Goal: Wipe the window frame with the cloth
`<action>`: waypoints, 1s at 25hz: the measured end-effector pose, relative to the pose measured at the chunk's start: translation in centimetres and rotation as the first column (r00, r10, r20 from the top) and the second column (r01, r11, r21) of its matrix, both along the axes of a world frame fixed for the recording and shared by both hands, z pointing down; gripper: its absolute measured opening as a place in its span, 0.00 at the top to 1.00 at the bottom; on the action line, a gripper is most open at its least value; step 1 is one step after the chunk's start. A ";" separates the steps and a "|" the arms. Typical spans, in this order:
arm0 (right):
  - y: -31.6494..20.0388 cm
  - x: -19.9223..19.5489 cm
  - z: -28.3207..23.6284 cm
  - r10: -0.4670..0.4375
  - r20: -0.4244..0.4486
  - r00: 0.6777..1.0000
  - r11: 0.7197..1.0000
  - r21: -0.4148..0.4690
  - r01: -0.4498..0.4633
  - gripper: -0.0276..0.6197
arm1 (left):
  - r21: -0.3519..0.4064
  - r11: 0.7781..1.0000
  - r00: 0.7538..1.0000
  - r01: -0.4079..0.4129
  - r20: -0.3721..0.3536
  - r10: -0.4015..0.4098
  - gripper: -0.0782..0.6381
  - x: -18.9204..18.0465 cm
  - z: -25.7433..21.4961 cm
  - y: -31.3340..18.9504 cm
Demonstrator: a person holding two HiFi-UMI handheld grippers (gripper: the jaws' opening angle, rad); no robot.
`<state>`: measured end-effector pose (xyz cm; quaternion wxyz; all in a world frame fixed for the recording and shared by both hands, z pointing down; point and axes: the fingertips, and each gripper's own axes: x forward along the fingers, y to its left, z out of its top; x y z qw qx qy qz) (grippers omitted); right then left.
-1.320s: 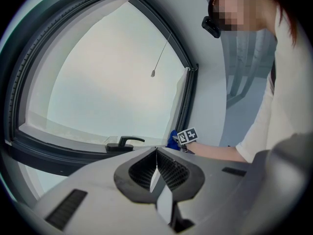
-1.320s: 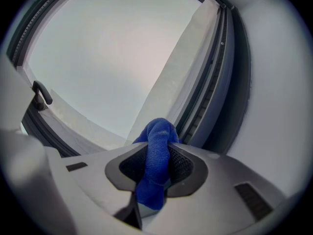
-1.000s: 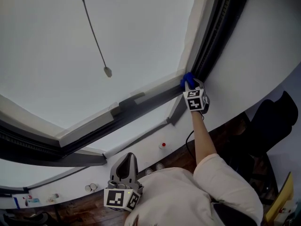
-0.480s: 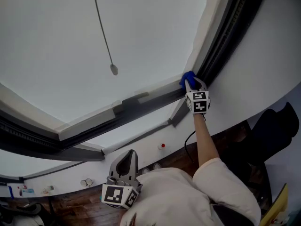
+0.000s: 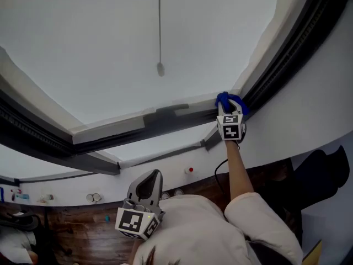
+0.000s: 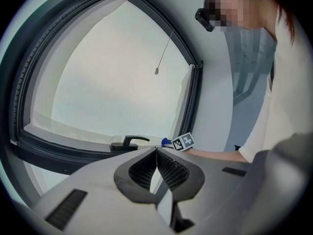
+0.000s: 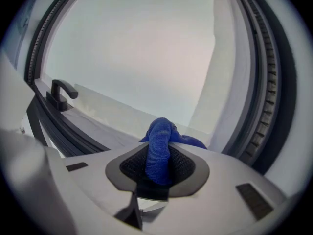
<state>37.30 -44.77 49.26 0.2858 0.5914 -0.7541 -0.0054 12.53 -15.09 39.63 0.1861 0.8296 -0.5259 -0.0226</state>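
A blue cloth sits pinched between the pads of my right gripper, whose jaws are closing on it. The cloth's free end is pressed against the lower right corner of the dark window frame, where the bottom rail meets the right upright. My left gripper hangs low by the person's chest, shut with nothing in it, away from the frame. In the left gripper view, the right gripper's marker cube shows at that corner.
A black window handle stands on the bottom rail left of the cloth. A blind cord with a weight hangs before the pane. Below the sill are a white wall, a red dot and a dark shape at right.
The head view has swung, so the window looks turned. My right gripper stays at the frame's lower right corner with the cloth. The left gripper stays low.
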 end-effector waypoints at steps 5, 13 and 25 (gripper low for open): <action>2.0 -5.3 0.3 -0.063 0.065 0.996 0.998 0.017 0.062 0.81 | 0.005 1.000 1.000 0.015 -0.002 -0.015 0.88 -0.3 -0.1 0.2; 3.5 -10.7 0.4 -0.158 0.045 0.986 0.987 0.020 0.158 0.81 | 0.002 1.000 1.000 0.018 -0.003 -0.018 0.88 -0.5 0.0 0.2; 6.3 -16.0 0.5 -0.195 0.184 0.963 0.980 -0.015 0.201 0.81 | 0.011 1.000 1.000 0.012 -0.023 -0.012 0.88 -0.3 -0.1 0.1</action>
